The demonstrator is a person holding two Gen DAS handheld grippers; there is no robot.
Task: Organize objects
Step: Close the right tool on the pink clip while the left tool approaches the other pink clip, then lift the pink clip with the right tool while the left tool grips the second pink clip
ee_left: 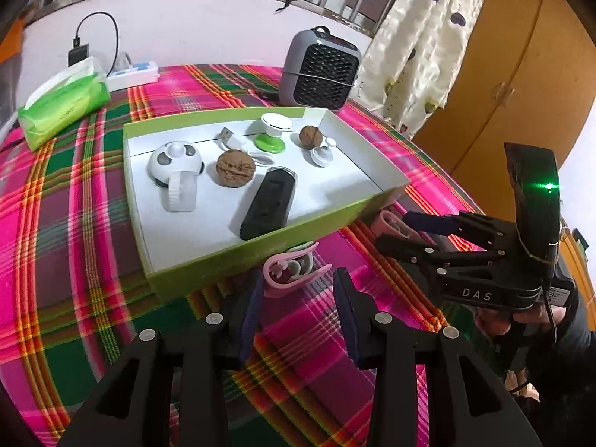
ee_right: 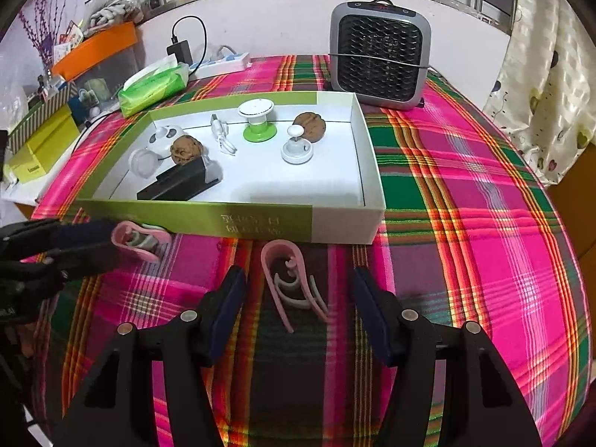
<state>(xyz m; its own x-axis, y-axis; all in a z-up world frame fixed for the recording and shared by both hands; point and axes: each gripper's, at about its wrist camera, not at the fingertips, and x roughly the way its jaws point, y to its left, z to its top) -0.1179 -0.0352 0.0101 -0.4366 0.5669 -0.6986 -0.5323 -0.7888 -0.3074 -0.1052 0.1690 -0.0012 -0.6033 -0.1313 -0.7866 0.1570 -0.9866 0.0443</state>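
Two pink hair clips lie on the plaid tablecloth in front of a shallow green-walled box [ee_left: 223,260] [ee_right: 186,219]. My left gripper [ee_left: 300,287] [ee_right: 111,242] is open, with one pink clip [ee_left: 294,272] [ee_right: 139,240] just at its fingertips, close to the box's front wall. My right gripper [ee_right: 298,279] [ee_left: 391,232] is open around the other pink clip [ee_right: 290,283] [ee_left: 389,221], with gaps on both sides. The box holds a black device [ee_left: 268,203], two walnuts [ee_left: 235,167], a panda-patterned gadget [ee_left: 175,164], a green-and-white stand [ee_left: 273,132] and a small white knob [ee_left: 322,154].
A grey heater [ee_left: 318,70] [ee_right: 380,56] stands behind the box. A green tissue pack [ee_left: 63,100] and a power strip [ee_left: 134,74] sit at the back left. A curtain [ee_left: 421,37] and a wooden cupboard [ee_left: 514,67] are beyond the table's right edge.
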